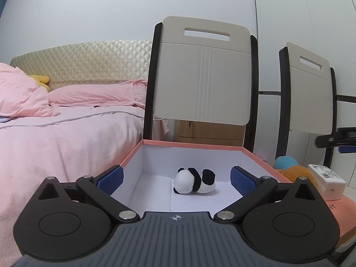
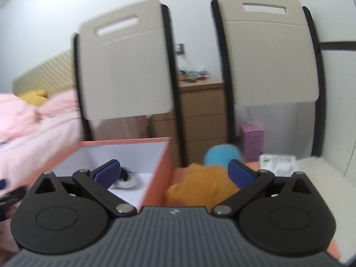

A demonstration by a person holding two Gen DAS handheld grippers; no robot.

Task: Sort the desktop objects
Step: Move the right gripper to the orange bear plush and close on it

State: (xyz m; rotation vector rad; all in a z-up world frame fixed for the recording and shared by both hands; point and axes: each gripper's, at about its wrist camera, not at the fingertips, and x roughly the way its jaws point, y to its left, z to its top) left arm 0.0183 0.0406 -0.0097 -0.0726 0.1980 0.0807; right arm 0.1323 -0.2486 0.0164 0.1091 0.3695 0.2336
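A small panda plush lies on the white floor of an open salmon-pink box. My left gripper hangs open just above the box's near side, nothing between its blue pads. In the blurred right wrist view, my right gripper is open over the box's right wall, with an orange plush and a blue ball-shaped plush ahead of it. The panda shows partly behind the left fingertip. A white labelled packet lies right of the box.
Two beige folding chairs stand behind the box. A bed with pink bedding fills the left. A wooden drawer unit and a pink carton stand behind the chairs. The other gripper's tip shows at the right edge.
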